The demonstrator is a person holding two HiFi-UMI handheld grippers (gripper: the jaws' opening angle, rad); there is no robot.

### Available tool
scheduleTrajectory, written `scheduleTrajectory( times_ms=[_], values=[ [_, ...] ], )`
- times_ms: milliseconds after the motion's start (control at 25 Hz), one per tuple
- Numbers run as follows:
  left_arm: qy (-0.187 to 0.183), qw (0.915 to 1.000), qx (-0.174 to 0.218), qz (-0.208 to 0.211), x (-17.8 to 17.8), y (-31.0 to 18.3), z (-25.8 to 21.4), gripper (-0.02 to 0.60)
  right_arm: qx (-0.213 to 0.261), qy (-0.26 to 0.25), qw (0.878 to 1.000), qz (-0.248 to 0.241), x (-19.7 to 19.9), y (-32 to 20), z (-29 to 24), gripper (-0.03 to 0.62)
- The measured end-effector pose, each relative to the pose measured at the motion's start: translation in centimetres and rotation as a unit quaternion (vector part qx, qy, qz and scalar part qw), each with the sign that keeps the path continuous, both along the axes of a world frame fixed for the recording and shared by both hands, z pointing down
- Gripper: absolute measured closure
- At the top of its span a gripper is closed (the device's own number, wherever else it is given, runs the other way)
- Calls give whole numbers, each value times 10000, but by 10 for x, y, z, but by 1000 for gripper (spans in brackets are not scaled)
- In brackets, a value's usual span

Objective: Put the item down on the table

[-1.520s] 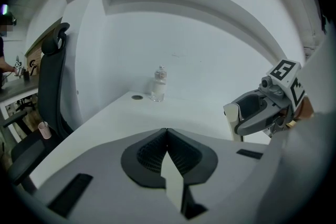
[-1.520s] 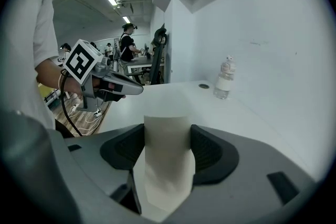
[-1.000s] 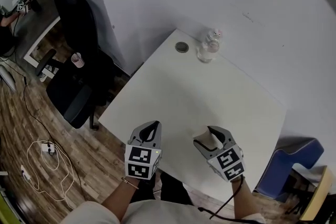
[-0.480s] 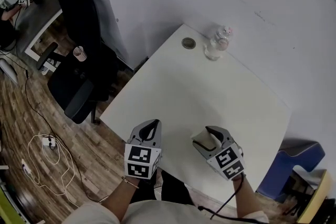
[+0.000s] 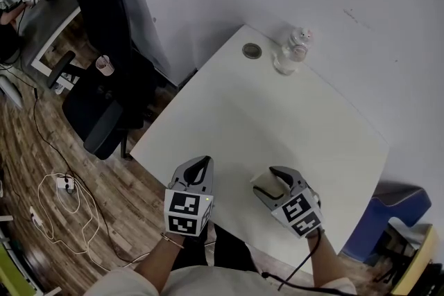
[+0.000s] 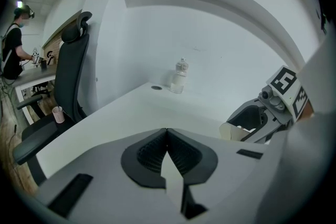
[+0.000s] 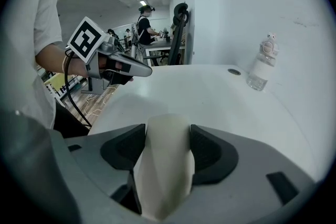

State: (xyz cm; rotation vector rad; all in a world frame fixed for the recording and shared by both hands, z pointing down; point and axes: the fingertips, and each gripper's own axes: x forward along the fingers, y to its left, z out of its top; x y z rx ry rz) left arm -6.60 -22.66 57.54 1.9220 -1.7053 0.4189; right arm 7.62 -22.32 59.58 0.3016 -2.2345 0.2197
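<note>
The left gripper [image 5: 201, 164] hangs over the near edge of the table [image 5: 277, 114], its jaws pressed together on nothing. The left gripper view shows the ribbed pads [image 6: 149, 152] meeting. Just beside it, the right gripper [image 5: 272, 179] pinches the item [image 5: 261, 181], a pale, cup-like piece squeezed between the dark pads [image 7: 123, 147] and sticking out past them. The item sits over the near part of the white top, a little in from the edge; whether it touches the top cannot be told. The middle of the table is bare. Near the far edge a clear bottle [image 5: 291, 53] stands upright, with a small round disc [image 5: 252, 50] near it, apart from it. Off the table's left side stands a black chair [image 5: 104, 80] on the wood floor [image 5: 28, 149] — cables [image 5: 66, 201] lie loose nearer the person
</note>
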Motion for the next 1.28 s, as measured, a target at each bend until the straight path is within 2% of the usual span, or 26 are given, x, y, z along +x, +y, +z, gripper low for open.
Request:
scheduleTrajectory(
  times_ms=[880, 1160, 1280],
  values=[
    [8, 9998, -104, -157, -5, 7, 13, 565, -138, 320, 9991, -250, -3, 10, 21, 307],
    [10, 9998, -103, -144, -4, 7, 13, 565, -340, 353, 9987, -146, -3, 9, 24, 306],
    [10, 9999, -110, -115, -3, 6, 13, 565, -288, 393, 9987, -113, -4, 9, 26, 306]
  ],
)
